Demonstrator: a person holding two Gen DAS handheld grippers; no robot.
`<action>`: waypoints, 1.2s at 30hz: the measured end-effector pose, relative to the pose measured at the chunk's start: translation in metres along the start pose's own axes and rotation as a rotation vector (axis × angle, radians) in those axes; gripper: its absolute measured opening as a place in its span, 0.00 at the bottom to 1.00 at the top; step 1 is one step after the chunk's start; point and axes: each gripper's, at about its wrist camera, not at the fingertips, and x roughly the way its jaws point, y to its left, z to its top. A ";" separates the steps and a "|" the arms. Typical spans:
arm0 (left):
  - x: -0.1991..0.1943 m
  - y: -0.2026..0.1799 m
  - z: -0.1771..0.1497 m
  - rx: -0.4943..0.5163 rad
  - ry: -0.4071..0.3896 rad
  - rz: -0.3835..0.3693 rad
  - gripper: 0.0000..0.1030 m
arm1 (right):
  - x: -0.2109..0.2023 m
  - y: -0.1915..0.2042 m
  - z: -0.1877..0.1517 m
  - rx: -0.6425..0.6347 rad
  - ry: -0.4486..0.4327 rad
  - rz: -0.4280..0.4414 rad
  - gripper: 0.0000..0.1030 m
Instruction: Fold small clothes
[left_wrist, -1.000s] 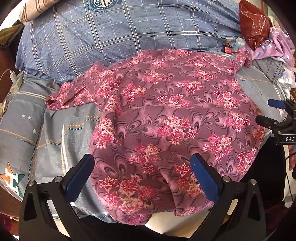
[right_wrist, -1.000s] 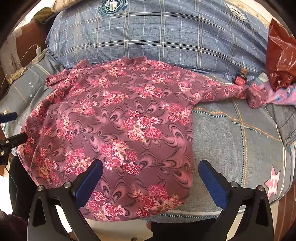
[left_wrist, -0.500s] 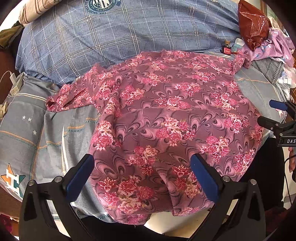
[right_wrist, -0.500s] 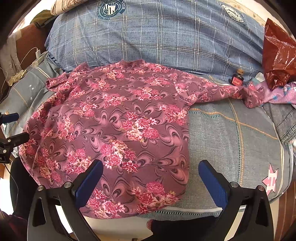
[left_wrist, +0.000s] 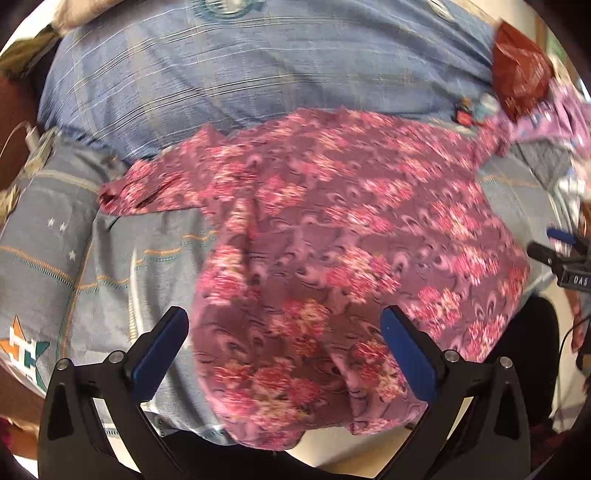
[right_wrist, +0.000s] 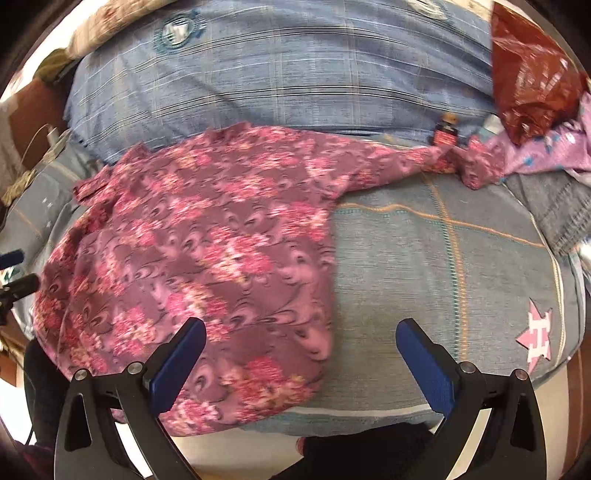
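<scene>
Pink flowered shirt (left_wrist: 332, 236) spread flat on bed (right_wrist: 443, 258), both tongs empty, fold not started.

Left tongs (left_wrist: 284, 350) hover over shirt's near hem with jaws wide apart, holding nothing; right tongs (right_wrist: 301, 360) same, jaws apart over hem's right corner and bare bedsheet. Shirt lies front of blue checked pillow (left_wrist: 258, 74), one sleeve out left, other reaching toward small red bottle (right_wrist: 445, 134) and red bag (right_wrist: 528, 74). Versus a second ago: both views now motion-blurred and shirt sits lower and farther in frame, so both tongs have likely pulled back or lifted a bit; shirt itself looks unmoved, same lay. Means spreading looks done; my read is next step is a sleeve or side grab.
</scene>
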 end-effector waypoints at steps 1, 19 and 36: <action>-0.001 0.010 0.002 -0.031 0.000 0.004 1.00 | 0.000 -0.006 0.000 0.017 0.001 -0.001 1.00; 0.054 0.064 -0.042 -0.276 0.210 -0.145 1.00 | 0.049 -0.010 -0.025 0.037 0.139 0.214 0.74; 0.039 0.050 -0.040 -0.240 0.197 -0.184 0.41 | 0.015 -0.099 -0.030 0.306 0.061 0.279 0.21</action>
